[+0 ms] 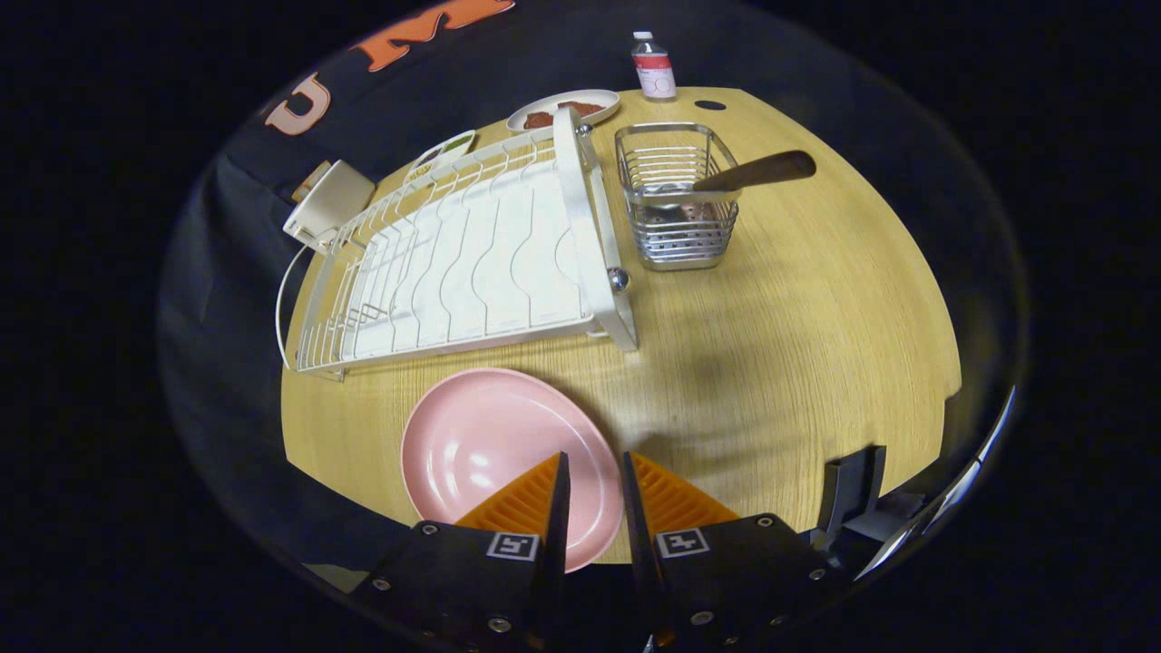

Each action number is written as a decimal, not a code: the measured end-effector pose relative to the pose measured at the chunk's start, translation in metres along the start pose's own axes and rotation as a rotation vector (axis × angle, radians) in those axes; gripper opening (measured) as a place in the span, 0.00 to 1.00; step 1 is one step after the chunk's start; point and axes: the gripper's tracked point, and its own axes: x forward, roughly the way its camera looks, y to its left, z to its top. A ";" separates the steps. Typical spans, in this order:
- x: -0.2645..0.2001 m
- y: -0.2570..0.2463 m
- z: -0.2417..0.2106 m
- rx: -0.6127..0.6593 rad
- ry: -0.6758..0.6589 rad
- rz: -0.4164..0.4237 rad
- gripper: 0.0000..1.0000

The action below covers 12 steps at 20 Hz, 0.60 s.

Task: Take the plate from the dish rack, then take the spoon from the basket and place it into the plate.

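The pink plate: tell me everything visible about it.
The pink plate is round, glossy and shallow with a raised rim, and empty. It lies flat on the wooden table, just in front of the white dish rack without touching it. The gripper hangs over its near edge, jaws close together with a narrow gap, gripping nothing.

On the desk (816,317), the plate (490,444) lies flat just ahead of the tongs (594,467), whose fingers stand slightly apart over its near rim, gripping nothing. Beyond the plate sits the rack (463,254). Right of the rack stands the basket (676,195), with the spoon (753,170) in it, handle leaning out to the right. Behind the rack lie two dishes (567,107); a bottle (653,65) stands behind the basket.
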 end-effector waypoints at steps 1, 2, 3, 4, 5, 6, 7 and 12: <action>-0.002 -0.004 0.009 0.000 -0.042 -0.008 0.33; -0.004 -0.008 0.020 0.002 -0.085 -0.018 0.33; -0.008 -0.012 0.029 0.004 -0.126 -0.026 0.36; -0.012 -0.017 0.039 0.007 -0.166 -0.039 0.38; -0.017 -0.022 0.047 0.009 -0.204 -0.050 0.41; -0.021 -0.027 0.055 0.012 -0.244 -0.057 0.42; -0.025 -0.032 0.063 0.022 -0.283 -0.062 0.44; -0.020 -0.058 0.086 0.051 -0.388 -0.095 0.55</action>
